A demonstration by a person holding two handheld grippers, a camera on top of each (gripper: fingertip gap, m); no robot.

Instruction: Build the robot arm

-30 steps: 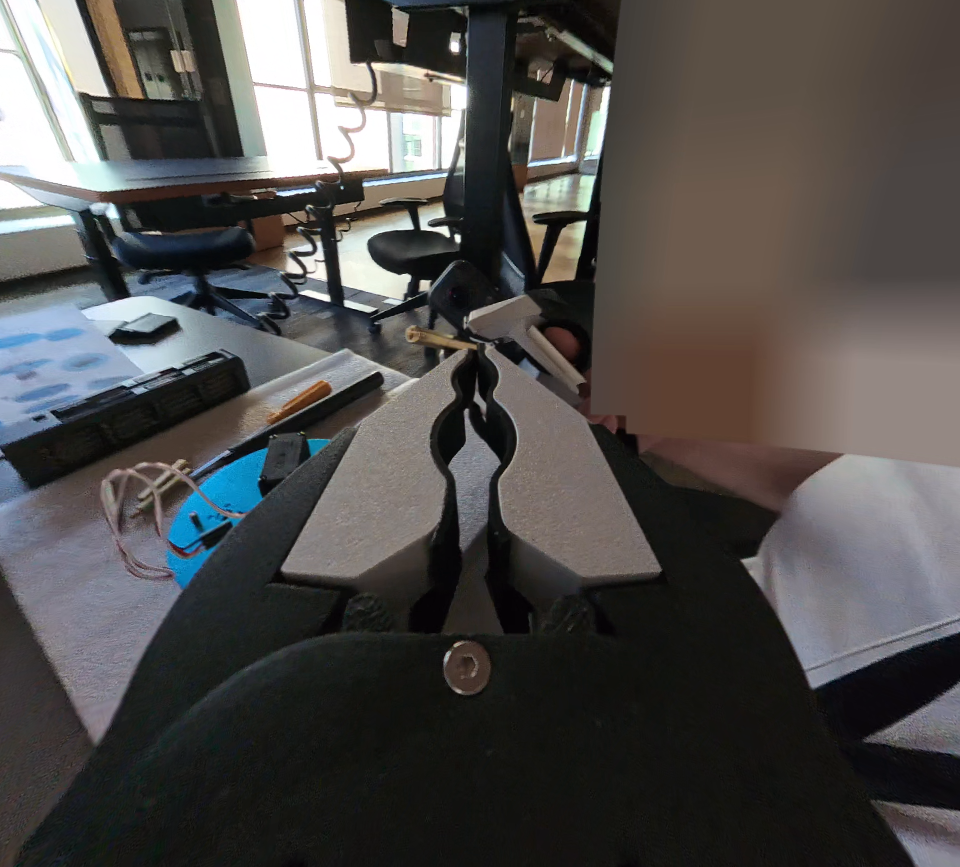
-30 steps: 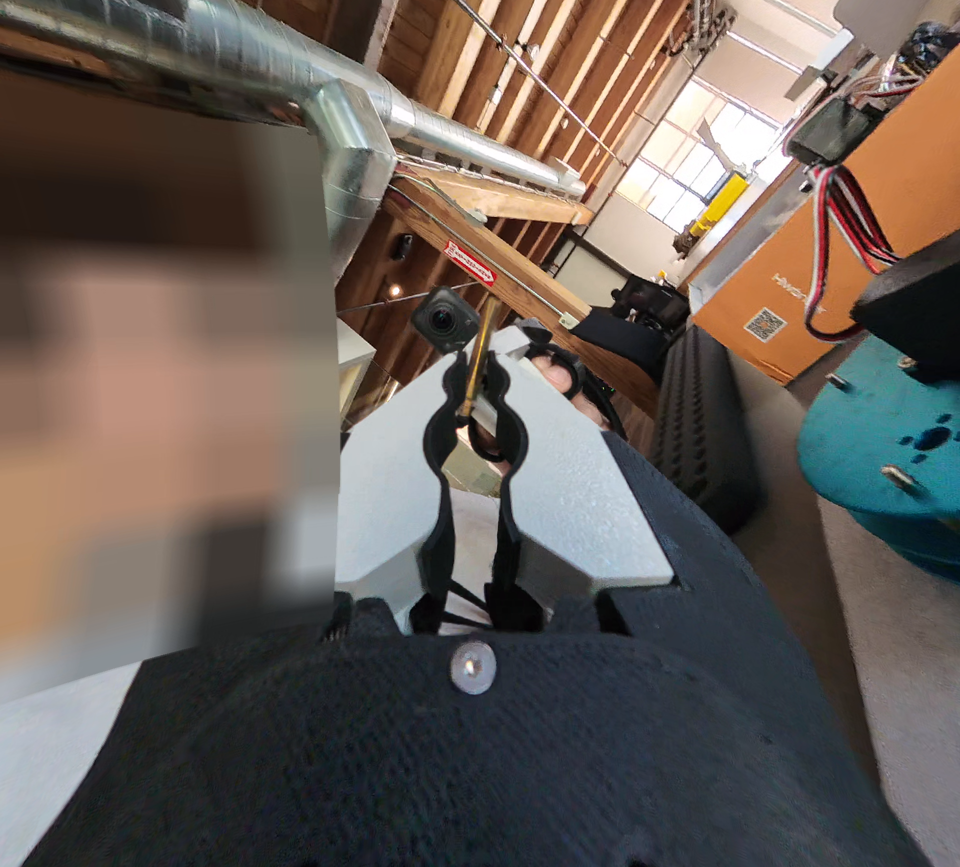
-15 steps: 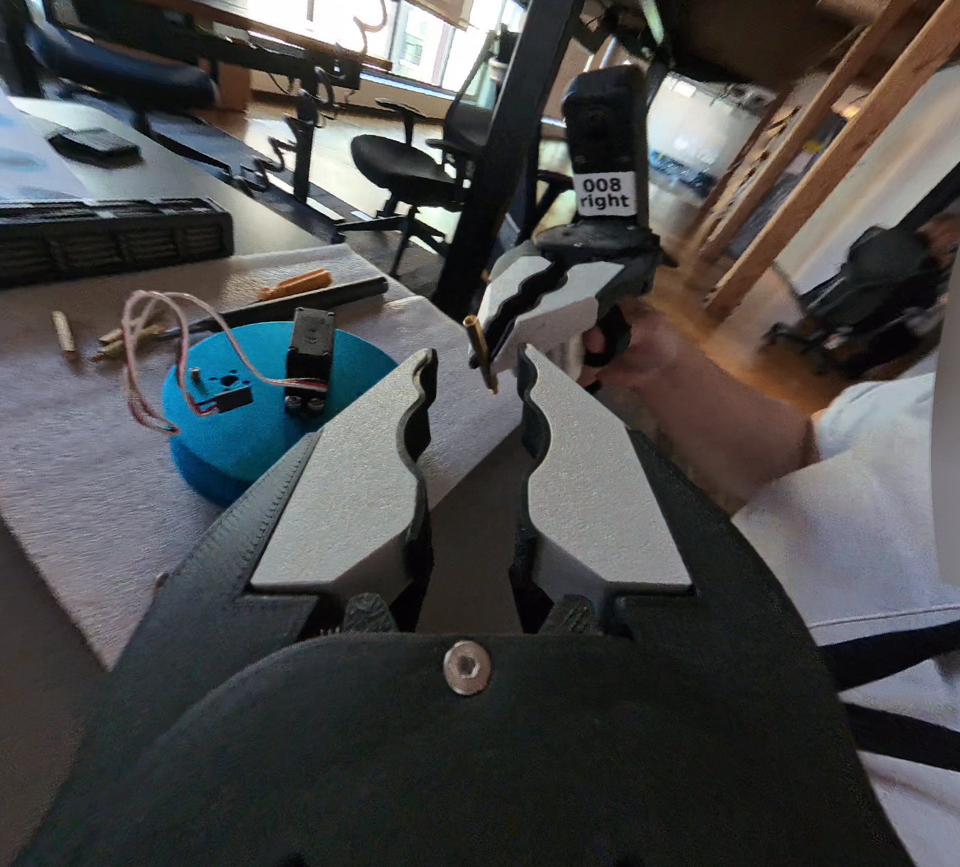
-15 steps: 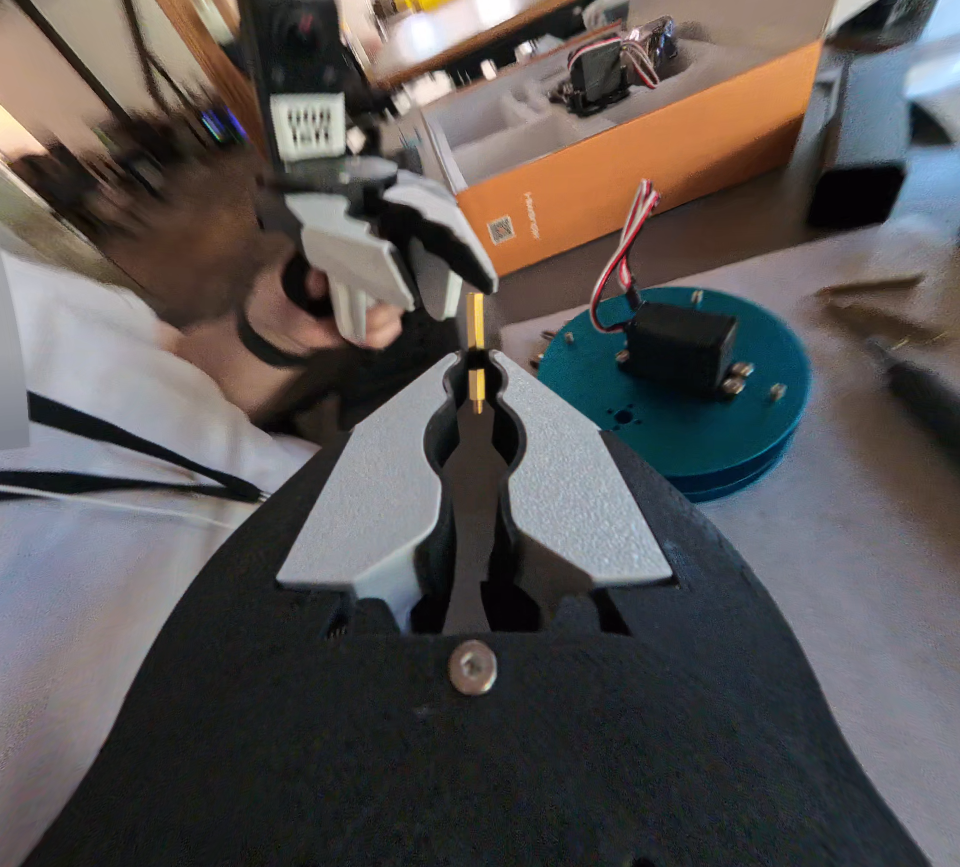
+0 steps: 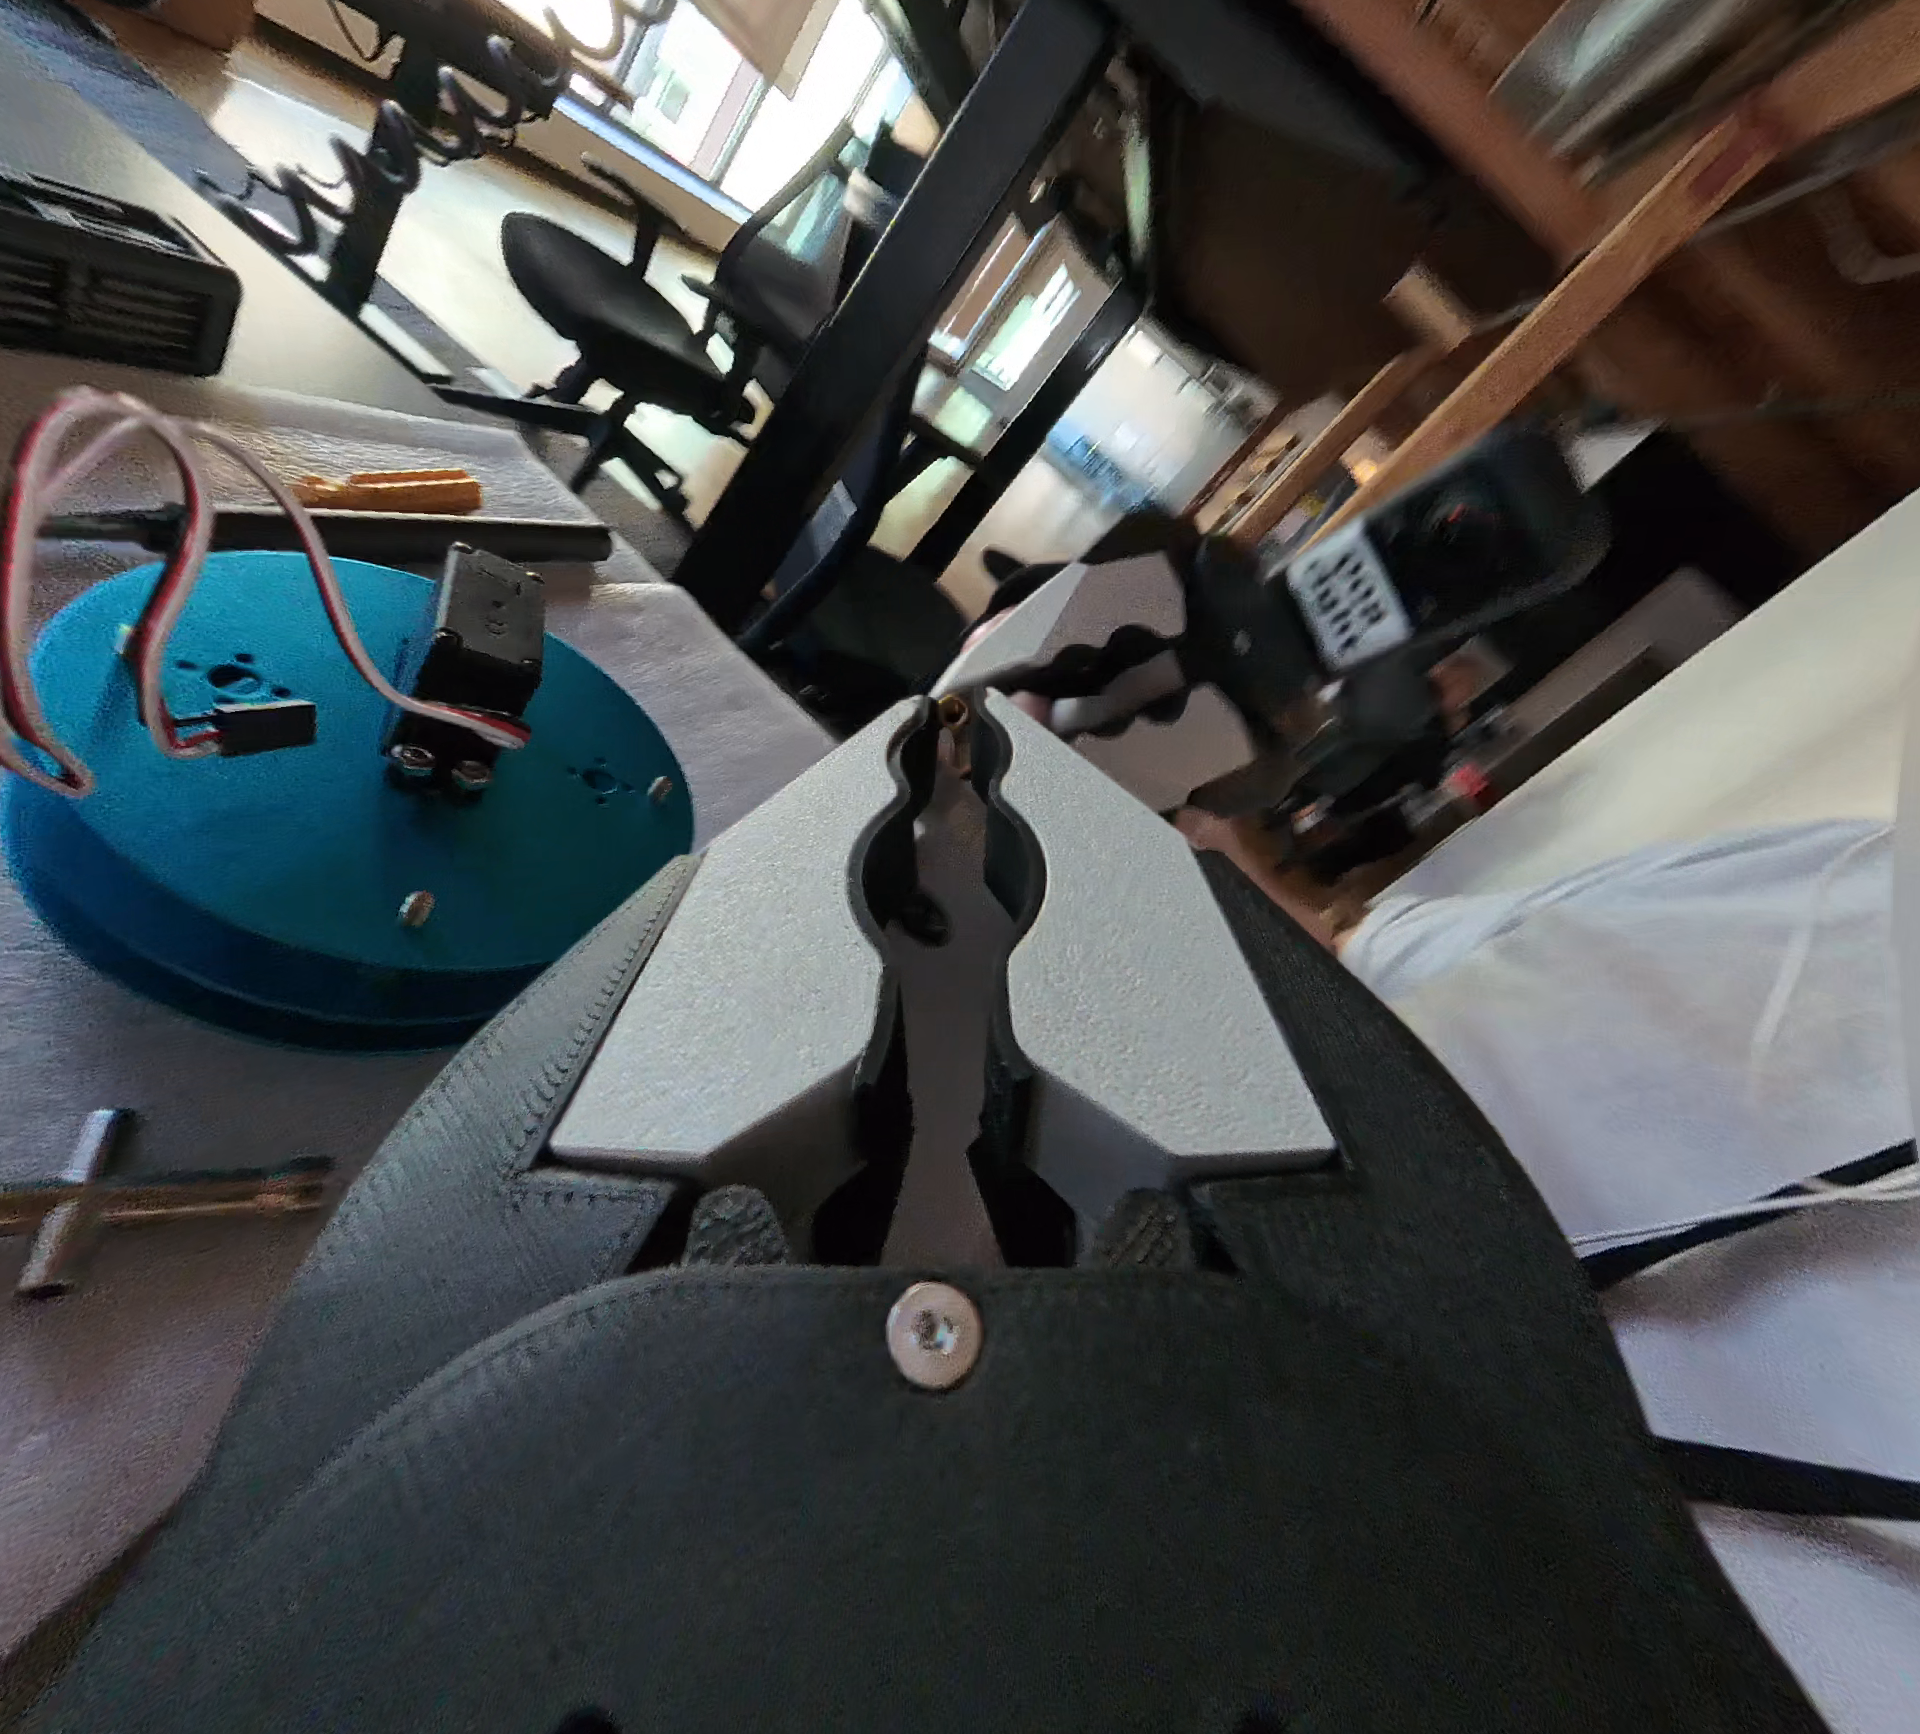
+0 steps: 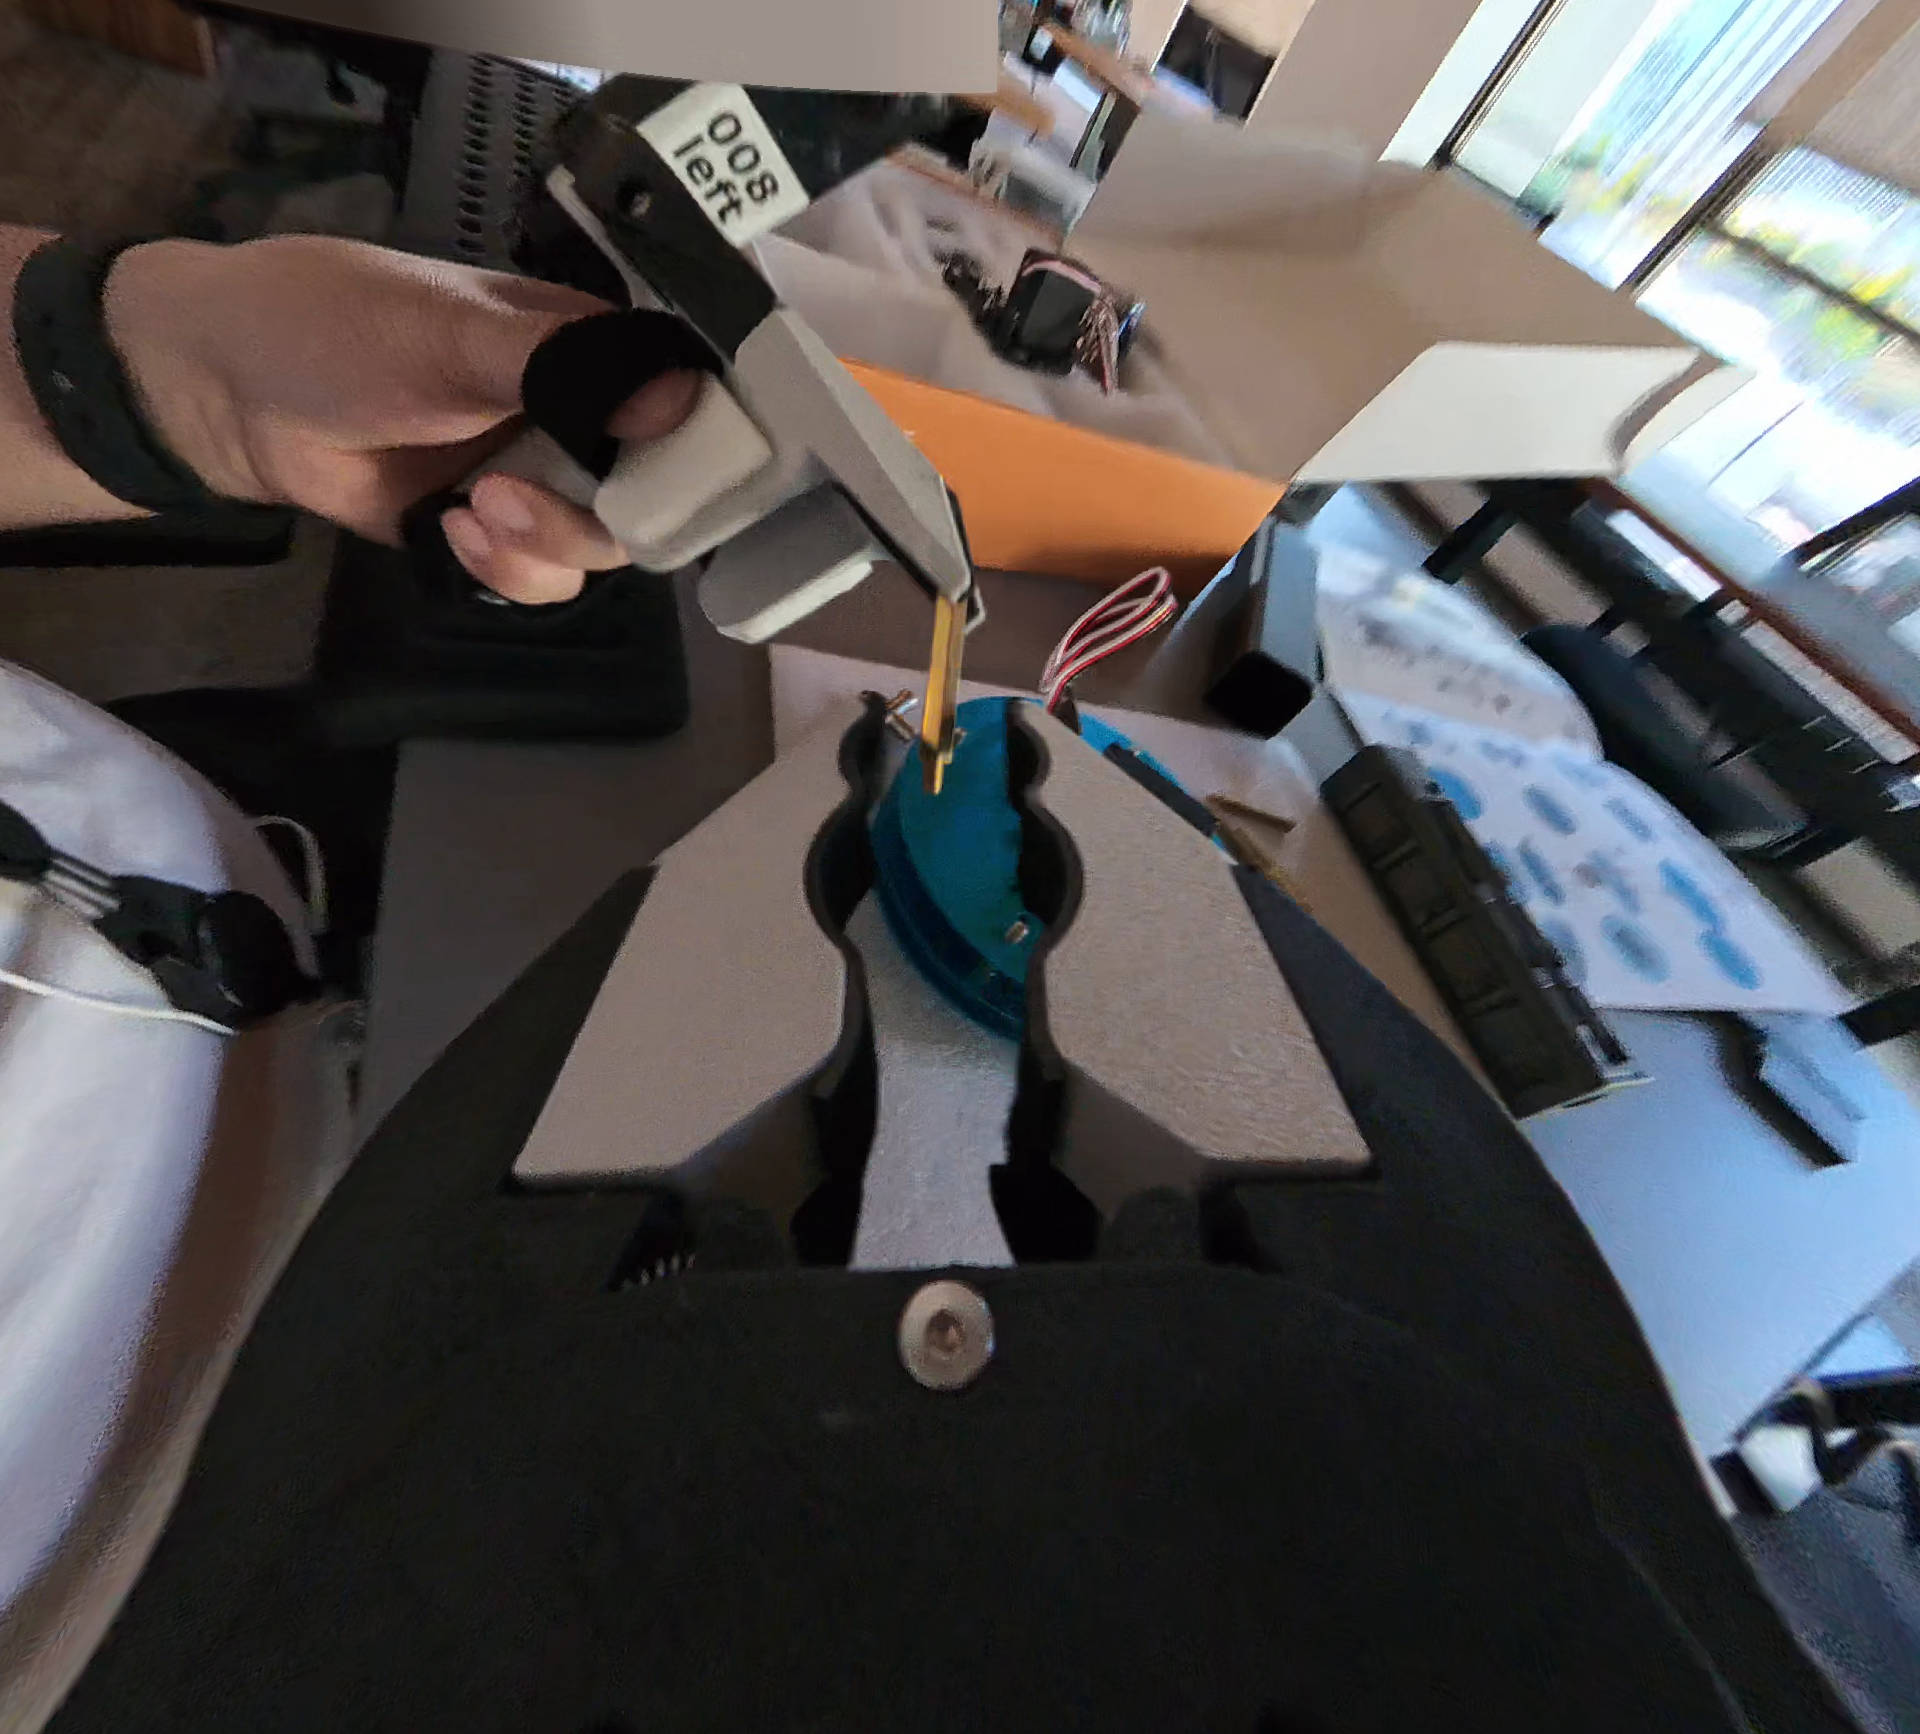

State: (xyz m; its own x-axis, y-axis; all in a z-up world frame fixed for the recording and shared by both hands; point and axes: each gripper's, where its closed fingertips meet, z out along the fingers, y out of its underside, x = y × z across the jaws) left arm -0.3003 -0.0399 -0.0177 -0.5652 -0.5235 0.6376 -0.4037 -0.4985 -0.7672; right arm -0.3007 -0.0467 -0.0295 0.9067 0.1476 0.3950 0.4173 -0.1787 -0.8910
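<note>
My left gripper [image 5: 951, 713] is shut on a small brass standoff [image 5: 954, 734] pinched at its tips. In the right wrist view the left gripper [image 6: 951, 583] holds the standoff [image 6: 943, 676] hanging straight down. My right gripper [image 6: 940, 723] is open, with the standoff's lower end between its tips and touching neither finger. One of its fingers [image 5: 1060, 614] shows just beyond my left tips. A blue round plate [image 5: 260, 853] with a black servo [image 5: 483, 635] and its red-white wires [image 5: 166, 479] lies on the grey mat to the left. The plate [image 6: 956, 863] also shows below the right gripper.
A cross-shaped metal wrench [image 5: 104, 1196] lies on the mat [image 5: 156, 1061] in front of the plate. A long black tool and an orange piece [image 5: 384, 489] lie behind it. An open orange box [image 6: 1039, 479], a black ribbed strip [image 6: 1455, 936] and a printed sheet [image 6: 1610, 884] lie farther off. My two grippers' fingertips are within a few centimetres of each other. My right tips are roughly 7 centimetres from the plate [image 6: 956, 863].
Half a second ago my right gripper held the standoff and my left was open. Now my left has shut on it and my right has opened.
</note>
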